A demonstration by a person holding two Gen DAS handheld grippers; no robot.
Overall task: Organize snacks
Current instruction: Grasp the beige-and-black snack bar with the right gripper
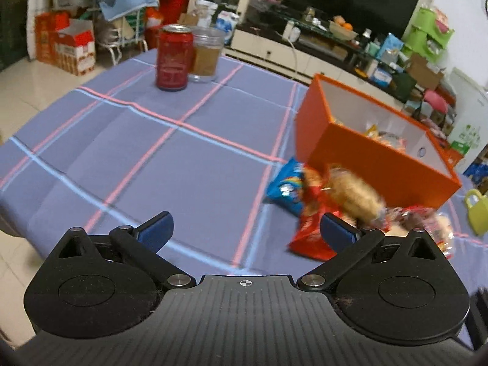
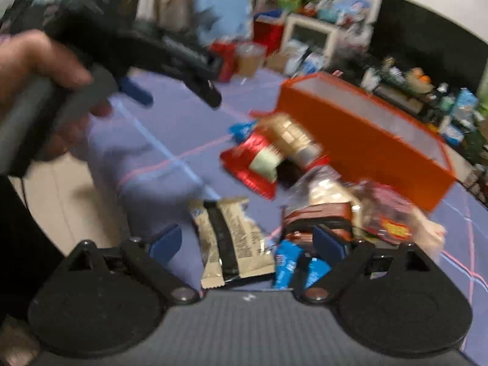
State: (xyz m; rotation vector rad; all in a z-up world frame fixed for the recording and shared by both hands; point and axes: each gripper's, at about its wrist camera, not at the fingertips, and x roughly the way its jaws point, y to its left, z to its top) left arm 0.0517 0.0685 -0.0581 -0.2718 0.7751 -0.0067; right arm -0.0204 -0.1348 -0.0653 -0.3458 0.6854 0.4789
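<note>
Snack packets (image 2: 241,244) lie in a heap beside the orange box (image 1: 360,155), just ahead of the right gripper (image 2: 247,241), which is wide open and holds nothing. Only the right view shows the cream packet (image 2: 231,241). The left gripper (image 1: 247,228), also open and empty, faces bare tablecloth (image 1: 152,158); far off stands a red can (image 1: 174,58).

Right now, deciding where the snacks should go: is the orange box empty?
Not empty. The orange box stands open-topped, and the left wrist view shows a few wrapped snacks already inside.
</note>
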